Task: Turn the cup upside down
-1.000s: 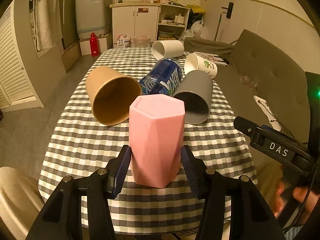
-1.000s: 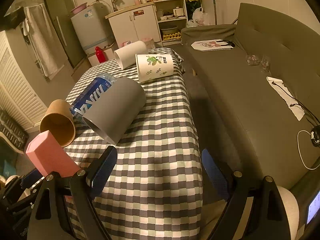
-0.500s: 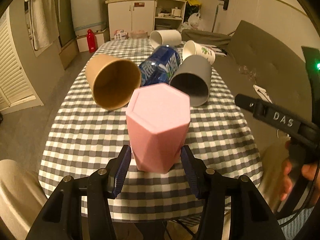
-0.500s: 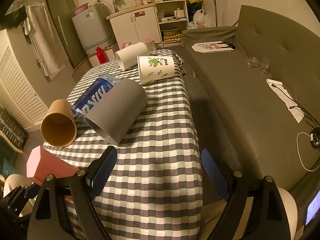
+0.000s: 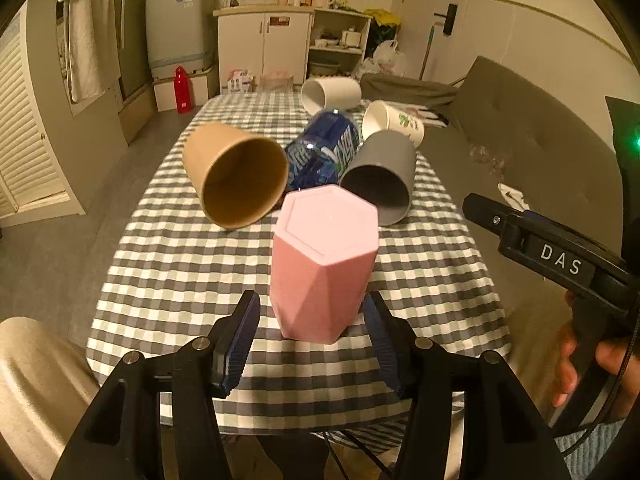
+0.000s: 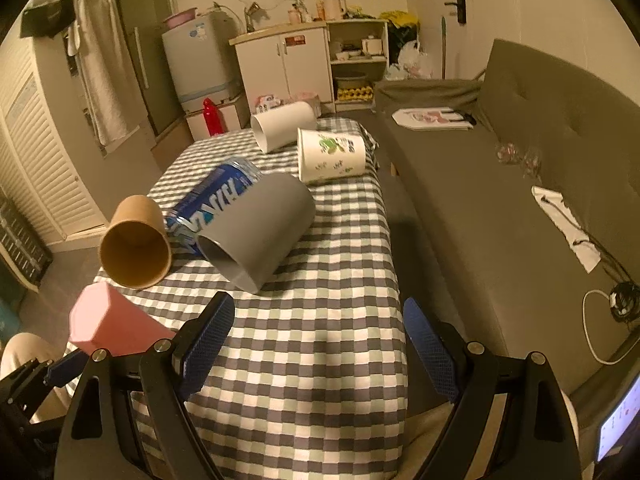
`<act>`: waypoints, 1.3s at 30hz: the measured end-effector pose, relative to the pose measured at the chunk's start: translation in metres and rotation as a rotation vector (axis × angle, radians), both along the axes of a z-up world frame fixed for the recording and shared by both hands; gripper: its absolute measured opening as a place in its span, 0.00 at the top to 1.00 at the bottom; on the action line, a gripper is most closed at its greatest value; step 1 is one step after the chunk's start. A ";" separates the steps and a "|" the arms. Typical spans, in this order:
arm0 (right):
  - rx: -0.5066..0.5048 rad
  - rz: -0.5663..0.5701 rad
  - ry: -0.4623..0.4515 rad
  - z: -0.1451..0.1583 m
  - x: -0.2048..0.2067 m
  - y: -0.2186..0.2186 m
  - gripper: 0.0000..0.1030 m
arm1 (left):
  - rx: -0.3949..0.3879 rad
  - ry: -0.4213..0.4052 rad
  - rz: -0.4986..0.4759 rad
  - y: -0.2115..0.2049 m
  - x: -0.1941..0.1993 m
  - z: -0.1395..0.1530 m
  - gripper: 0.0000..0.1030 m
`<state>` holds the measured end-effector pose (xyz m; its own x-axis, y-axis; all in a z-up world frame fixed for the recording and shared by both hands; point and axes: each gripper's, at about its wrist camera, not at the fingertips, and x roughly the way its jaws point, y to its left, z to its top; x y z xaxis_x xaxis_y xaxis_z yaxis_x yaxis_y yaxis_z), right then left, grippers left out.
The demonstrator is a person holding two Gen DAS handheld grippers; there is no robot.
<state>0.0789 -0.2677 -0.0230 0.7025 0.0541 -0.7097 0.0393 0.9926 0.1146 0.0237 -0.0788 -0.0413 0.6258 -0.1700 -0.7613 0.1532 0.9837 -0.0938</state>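
A pink faceted cup (image 5: 323, 264) stands upside down, base up, on the checked tablecloth (image 5: 168, 280) near the front edge. My left gripper (image 5: 312, 334) is open, its blue pads on either side of the cup's lower part with gaps on both sides. The cup also shows at the left of the right wrist view (image 6: 108, 322). My right gripper (image 6: 316, 352) is open and empty above the cloth's front right part; its body shows at the right of the left wrist view (image 5: 560, 264).
Lying on their sides behind the pink cup: a brown paper cup (image 5: 236, 178), a blue bottle (image 5: 324, 152), a grey cup (image 5: 380, 176), a white printed cup (image 5: 394, 122) and a white cup (image 5: 330, 94). A grey sofa (image 6: 520, 184) runs along the table's right side.
The left gripper has drawn back and risen a little, and its pads now stand apart from the pink cup, which rests on the cloth. The right gripper has barely moved.
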 end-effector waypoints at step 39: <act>-0.143 0.143 -0.059 0.025 -0.096 0.076 0.00 | 0.043 -0.229 0.151 0.067 -0.068 0.036 0.11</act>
<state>-0.0168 -0.1912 0.0015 0.7354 0.0576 -0.6752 -0.1053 0.9940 -0.0298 -0.0445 -0.0115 -0.0058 0.7982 -0.0326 -0.6015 0.0169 0.9994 -0.0317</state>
